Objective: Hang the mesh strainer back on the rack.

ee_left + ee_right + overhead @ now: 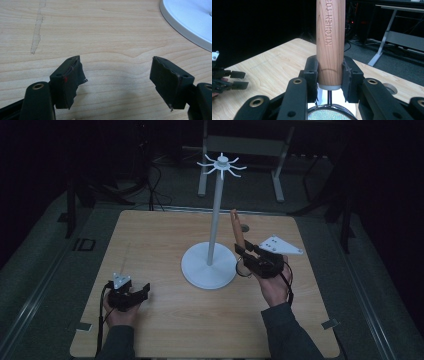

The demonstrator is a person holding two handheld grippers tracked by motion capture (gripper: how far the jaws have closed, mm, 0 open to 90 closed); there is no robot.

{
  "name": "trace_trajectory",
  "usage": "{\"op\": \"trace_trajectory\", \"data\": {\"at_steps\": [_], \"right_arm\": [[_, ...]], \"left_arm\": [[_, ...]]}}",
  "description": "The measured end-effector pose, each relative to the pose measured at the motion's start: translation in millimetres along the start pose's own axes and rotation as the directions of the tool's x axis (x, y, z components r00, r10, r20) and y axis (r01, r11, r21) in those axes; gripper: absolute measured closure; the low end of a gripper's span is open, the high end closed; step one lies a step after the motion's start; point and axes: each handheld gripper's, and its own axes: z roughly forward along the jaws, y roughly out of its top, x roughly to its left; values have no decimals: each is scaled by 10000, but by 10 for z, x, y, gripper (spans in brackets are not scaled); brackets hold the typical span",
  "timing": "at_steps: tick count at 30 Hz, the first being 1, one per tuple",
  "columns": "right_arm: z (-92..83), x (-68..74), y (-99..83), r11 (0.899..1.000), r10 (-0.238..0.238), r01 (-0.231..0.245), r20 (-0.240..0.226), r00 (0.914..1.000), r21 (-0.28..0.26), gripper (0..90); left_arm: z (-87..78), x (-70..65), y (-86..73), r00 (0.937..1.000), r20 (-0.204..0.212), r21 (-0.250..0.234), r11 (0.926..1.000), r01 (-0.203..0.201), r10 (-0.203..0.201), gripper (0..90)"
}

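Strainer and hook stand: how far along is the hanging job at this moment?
Done: the right hand-held gripper is shut on the strainer's wooden handle and holds it off the table, beside the white stand.
In hand: carrying it, mesh end toward the hand.
Left, probably: hanging it on the top hooks, which are bare. The left hand-held gripper rests open on the table.

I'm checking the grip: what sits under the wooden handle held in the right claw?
Below the wooden handle, clamped in the right claw, a pale collar and thin metal stem lead down to a round mesh strainer. The claw's arms cover most of the mesh.
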Motion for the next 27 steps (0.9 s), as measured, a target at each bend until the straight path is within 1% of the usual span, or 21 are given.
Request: {"op": "trace_trajectory", "data": {"at_steps": [9, 27], "right_arm": [[-15, -9, 78, 9997, 39, -38, 75, 10000, -224, 691], [-60, -36, 213, 9968, 343, -337, 70, 9994, -730, 691]], "left_arm": [[0, -1, 0, 10000, 5, 0, 10000, 11, -11, 260], [0, -1, 0, 10000, 3, 0, 10000, 18, -18, 260]]}}
